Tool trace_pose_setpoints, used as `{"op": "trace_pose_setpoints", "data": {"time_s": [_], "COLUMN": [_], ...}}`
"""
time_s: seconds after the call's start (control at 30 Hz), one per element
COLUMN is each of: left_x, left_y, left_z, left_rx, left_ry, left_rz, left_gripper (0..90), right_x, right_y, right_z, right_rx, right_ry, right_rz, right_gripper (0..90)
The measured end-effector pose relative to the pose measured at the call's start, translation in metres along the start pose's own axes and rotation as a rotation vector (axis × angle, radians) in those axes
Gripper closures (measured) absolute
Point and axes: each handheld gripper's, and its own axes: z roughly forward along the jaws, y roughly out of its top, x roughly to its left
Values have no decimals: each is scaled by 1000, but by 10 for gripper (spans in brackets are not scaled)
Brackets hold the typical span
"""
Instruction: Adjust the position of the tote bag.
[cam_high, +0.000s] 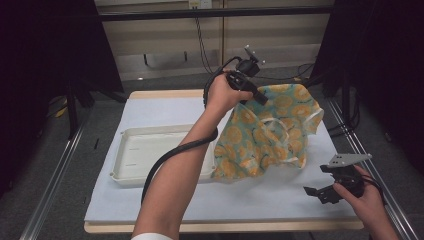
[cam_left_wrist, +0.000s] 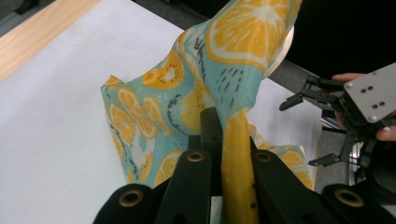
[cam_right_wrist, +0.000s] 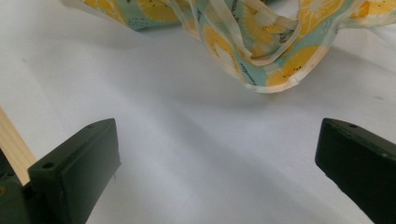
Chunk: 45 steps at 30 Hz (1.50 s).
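Wide bench (cam_high: 150, 107) under pale sheeting, wooden edge showing. Left of centre, a shallow white tray (cam_high: 131, 150), apparently empty. Right of it, a teal cloth printed with orange slices (cam_high: 270, 135), lifted at its far corner and draping down toward the near edge, lower hem resting on the bench. Left gripper (cam_high: 261, 99) at that raised corner, jaws clamped on a fold of the cloth. Right gripper (cam_high: 315, 192) low near the front right, jaws spread wide, holding nothing, cloth hem lying ahead of them, well apart.
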Motion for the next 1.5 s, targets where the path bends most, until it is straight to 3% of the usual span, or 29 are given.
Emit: {"op": "trace_pose_setpoints", "data": {"time_s": [0.07,0.13,0.17,0.23,0.3,0.33,0.37,0.4,0.43,0.5,0.6,0.7,0.73,0.77,0.87,0.93,1.0,1.03,1.1,1.13,1.17,1.27,1.37,1.5], "left_x": [-4,-5,-8,-11,-17,-17,-16,-16,-10,-9,-11,-12,-13,-13,-13,-18,-19,-20,-22,-22,-21,-20,-21,-21], "left_y": [6,9,17,21,30,30,32,32,29,26,27,28,29,29,26,21,18,16,8,8,4,-3,-9,-17], "left_z": [1,3,5,6,11,11,14,14,17,16,10,7,6,6,6,4,2,1,-6,-6,-12,-19,-23,-26], "left_rx": [15,16,11,0,4,4,20,20,74,61,90,92,120,125,111,84,65,62,74,74,69,58,79,87], "left_ry": [21,-2,-40,-55,-127,-127,-155,-155,-123,-145,-110,-96,-106,-90,-104,-95,-76,-50,-27,-27,20,41,60,49], "left_rz": [46,43,70,82,156,156,204,204,189,210,250,241,273,277,256,268,245,236,167,167,138,103,78,80], "left_gripper": [900,900,900,900,900,900,900,900,900,900,900,900,900,900,899,859,692,692,504,437,393,284,236,226], "right_x": [0,0,0,0,0,0,-1,-1,-1,-1,-1,-1,-1,0,1,2,2,2,1,1,1,1,1,2], "right_y": [0,0,1,1,0,0,-1,-1,-1,-2,-2,0,2,2,5,6,8,8,10,10,14,20,25,33], "right_z": [0,0,0,0,0,0,0,0,0,-1,-2,-3,-3,-3,-4,-4,-6,-6,-6,-6,-6,-7,-8,-10], "right_rx": [0,2,1,1,0,0,2,3,3,0,-2,1,-5,-5,-8,-8,-8,-8,-4,-4,8,19,22,28], "right_ry": [1,0,1,2,1,1,2,2,-2,1,0,-6,-4,-3,-4,-10,-13,-13,-3,-3,-6,-12,0,-6], "right_rz": [1,3,-5,-5,-3,-3,-2,2,1,-3,-3,-8,-11,-7,-19,-21,-23,-23,-22,-22,-33,-37,-55,-70], "right_gripper": [0,0,0,0,0,0,0,0,0,0,0,0,0,0,0,0,0,0,0,0,0,0,0,4]}}
